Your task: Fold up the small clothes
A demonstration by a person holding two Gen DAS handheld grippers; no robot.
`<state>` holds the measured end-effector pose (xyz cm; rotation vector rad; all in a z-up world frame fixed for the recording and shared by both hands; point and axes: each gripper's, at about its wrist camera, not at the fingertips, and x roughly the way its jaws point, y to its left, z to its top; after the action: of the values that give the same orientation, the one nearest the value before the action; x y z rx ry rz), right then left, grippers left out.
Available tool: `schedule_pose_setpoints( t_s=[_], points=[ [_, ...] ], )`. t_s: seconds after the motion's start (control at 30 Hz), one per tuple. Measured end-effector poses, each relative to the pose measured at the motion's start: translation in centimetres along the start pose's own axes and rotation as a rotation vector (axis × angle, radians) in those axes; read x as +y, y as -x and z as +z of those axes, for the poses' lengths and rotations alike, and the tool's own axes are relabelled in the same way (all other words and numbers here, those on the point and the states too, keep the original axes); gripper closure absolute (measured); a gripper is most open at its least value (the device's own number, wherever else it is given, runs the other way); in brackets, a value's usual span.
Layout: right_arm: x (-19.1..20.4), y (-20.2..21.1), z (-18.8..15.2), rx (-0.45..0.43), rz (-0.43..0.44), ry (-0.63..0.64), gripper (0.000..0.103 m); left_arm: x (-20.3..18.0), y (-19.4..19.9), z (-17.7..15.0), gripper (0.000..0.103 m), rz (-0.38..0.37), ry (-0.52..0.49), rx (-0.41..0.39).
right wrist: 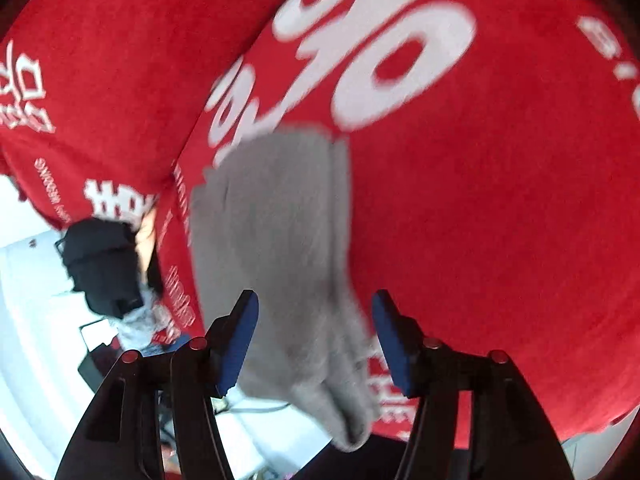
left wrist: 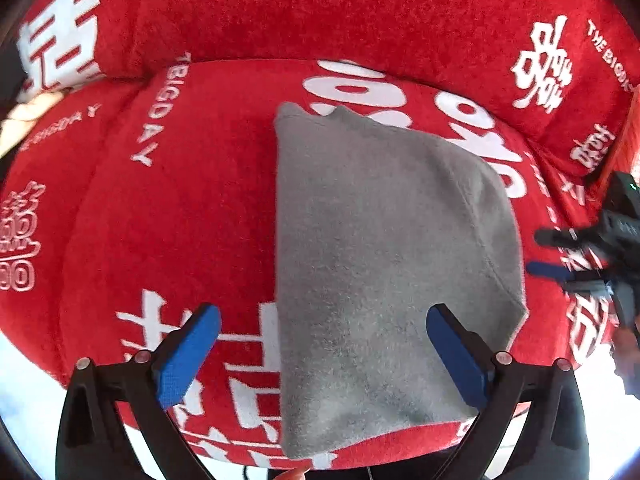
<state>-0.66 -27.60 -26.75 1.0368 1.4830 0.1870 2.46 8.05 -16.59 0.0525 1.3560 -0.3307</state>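
- A big red cover [left wrist: 360,12] with white letters fills both views. It lies over a soft seat with a back part at 12 o'clock.
- A grey cloth [left wrist: 376,264] lies flat on the red cover, folded. In the left view it sits in the middle and runs from 12 o'clock down to 6 o'clock. Its left edge is straight. Its right edge is round.
- In the right view the grey cloth [right wrist: 280,248] is blurry. One end hangs past the cover's near edge at 6 o'clock.
- The left tongs [left wrist: 324,354] are spread wide and hold nothing. The near end of the cloth shows between the two blue pads [left wrist: 188,356].
- The right tongs [right wrist: 316,340] are spread wide too, with nothing in them. The cloth's end shows between them. I cannot tell if they touch it.
- In the left view the right tongs [left wrist: 544,252] show at 3 o'clock, just beside the cloth's round edge.
- A black thing [right wrist: 100,264] sits at 9 o'clock in the right view, over the white floor [right wrist: 28,280].
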Motion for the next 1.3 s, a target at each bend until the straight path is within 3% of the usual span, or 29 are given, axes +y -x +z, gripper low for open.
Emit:
schedule_pose_setpoints(
  t_s=[0.1,0.17,0.2,0.33,0.37,0.63,0.83,0.93,1.07,1.3],
  points=[
    [0.9,-1.6,-1.1,0.036,0.015,-0.004,0.041,-0.1,0.5,0.3,0.0,0.039,0.02,-0.041],
    [2.1,-2.2,-1.7,0.016,-0.037,0.04,0.073,0.4,1.0,0.5,0.0,0.036,0.041,-0.055],
    [2.9,-2.3,-2.0,0.01,-0.08,0.08,0.082,0.8,1.1,0.5,0.0,0.029,0.055,-0.057],
    [4.3,-3.1,-2.3,-0.014,-0.31,0.275,0.082,1.8,1.5,0.6,0.0,-0.021,0.082,-0.06],
    [4.0,-3.2,-2.3,-0.012,-0.329,0.291,0.082,1.9,1.5,0.6,0.0,-0.021,0.078,-0.06],
    [2.1,-0.1,-3.5,-0.07,-0.329,0.121,0.074,1.9,1.6,0.4,0.0,-0.082,0.052,-0.014],
    [5.6,1.2,-6.0,-0.119,-0.243,0.209,0.073,1.1,1.5,0.0,0.0,-0.128,0.047,0.034],
    [7.3,-1.4,-6.2,-0.082,-0.237,0.273,0.072,0.5,0.8,-0.6,0.0,-0.123,0.043,0.076],
    [6.1,-5.5,-6.2,-0.004,-0.341,0.312,0.075,-0.5,0.4,-1.4,0.0,-0.09,0.008,0.101],
    [4.2,-3.6,-6.4,-0.022,-0.221,0.185,0.072,-0.7,1.3,-1.7,0.0,-0.087,-0.019,0.086]
  ],
)
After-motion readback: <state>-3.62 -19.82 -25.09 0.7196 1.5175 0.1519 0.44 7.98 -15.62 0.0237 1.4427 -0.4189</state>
